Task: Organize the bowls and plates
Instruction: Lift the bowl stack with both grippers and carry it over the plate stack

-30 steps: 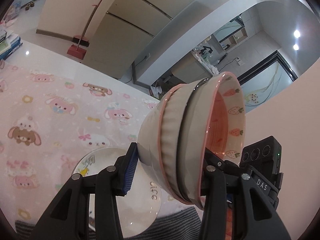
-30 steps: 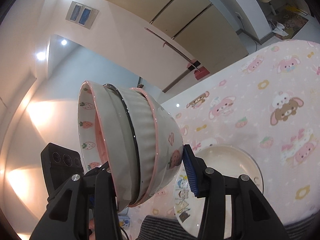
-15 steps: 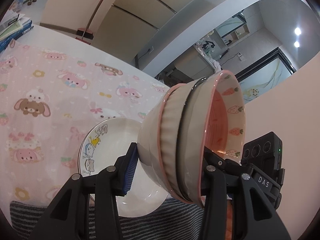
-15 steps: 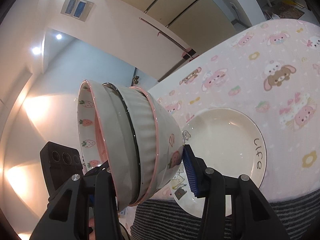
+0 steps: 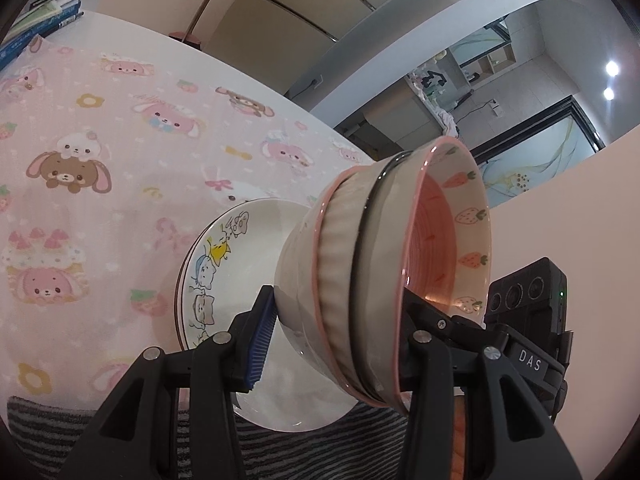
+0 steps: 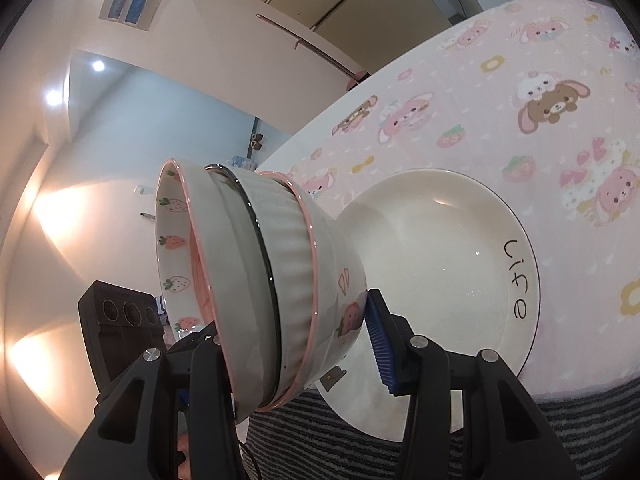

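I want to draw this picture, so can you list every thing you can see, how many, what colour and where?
bowls: three nested, white with pink and black rims, strawberry print inside, tipped sideways between both grippers
plate: white, cartoon cats and the word "life" on its rim, on the tablecloth under the bowls; a second rim shows below it
tablecloth: one, pink with bunnies and bears
striped mat: one, grey and black, near edge
books: a few, blue, far corner
left gripper: black, blue-padded fingers, clamping the bowls
right gripper: same, clamping the bowls

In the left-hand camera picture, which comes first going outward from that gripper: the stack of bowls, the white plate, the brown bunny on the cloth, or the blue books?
1. Stack of bowls, gripped by the left gripper.
2. White plate, just behind, on the table.
3. Brown bunny, farther left.
4. Blue books, far upper-left corner.
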Tool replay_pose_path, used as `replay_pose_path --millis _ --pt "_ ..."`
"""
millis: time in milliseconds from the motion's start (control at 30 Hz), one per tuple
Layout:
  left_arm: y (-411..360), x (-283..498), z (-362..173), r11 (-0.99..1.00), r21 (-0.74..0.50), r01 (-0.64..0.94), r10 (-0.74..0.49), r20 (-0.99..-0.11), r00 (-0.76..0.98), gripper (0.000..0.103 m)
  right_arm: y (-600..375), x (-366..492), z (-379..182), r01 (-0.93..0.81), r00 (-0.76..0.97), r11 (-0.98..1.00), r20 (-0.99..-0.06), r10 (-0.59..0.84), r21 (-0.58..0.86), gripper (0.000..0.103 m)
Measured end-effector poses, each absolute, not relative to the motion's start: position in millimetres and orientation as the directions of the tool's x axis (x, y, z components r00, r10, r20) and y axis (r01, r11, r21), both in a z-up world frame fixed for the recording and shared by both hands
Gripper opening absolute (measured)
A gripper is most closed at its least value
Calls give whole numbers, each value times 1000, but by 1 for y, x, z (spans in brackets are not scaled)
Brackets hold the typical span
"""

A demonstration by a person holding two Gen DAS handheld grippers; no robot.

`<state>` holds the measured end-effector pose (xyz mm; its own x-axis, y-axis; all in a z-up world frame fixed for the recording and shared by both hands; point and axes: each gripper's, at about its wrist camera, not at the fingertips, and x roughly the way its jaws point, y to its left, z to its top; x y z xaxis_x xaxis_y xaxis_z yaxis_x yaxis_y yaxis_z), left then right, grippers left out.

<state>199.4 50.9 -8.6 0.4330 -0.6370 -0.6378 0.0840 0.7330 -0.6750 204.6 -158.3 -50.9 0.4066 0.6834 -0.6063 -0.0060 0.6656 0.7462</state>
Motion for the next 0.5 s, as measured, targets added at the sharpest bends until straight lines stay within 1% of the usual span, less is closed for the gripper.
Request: replay_pose_path --millis 500 --pt "45 207 -34 737 -671 75 -641 -661 390 44 -163 208 -73 27 380 683 -639 669 730 47"
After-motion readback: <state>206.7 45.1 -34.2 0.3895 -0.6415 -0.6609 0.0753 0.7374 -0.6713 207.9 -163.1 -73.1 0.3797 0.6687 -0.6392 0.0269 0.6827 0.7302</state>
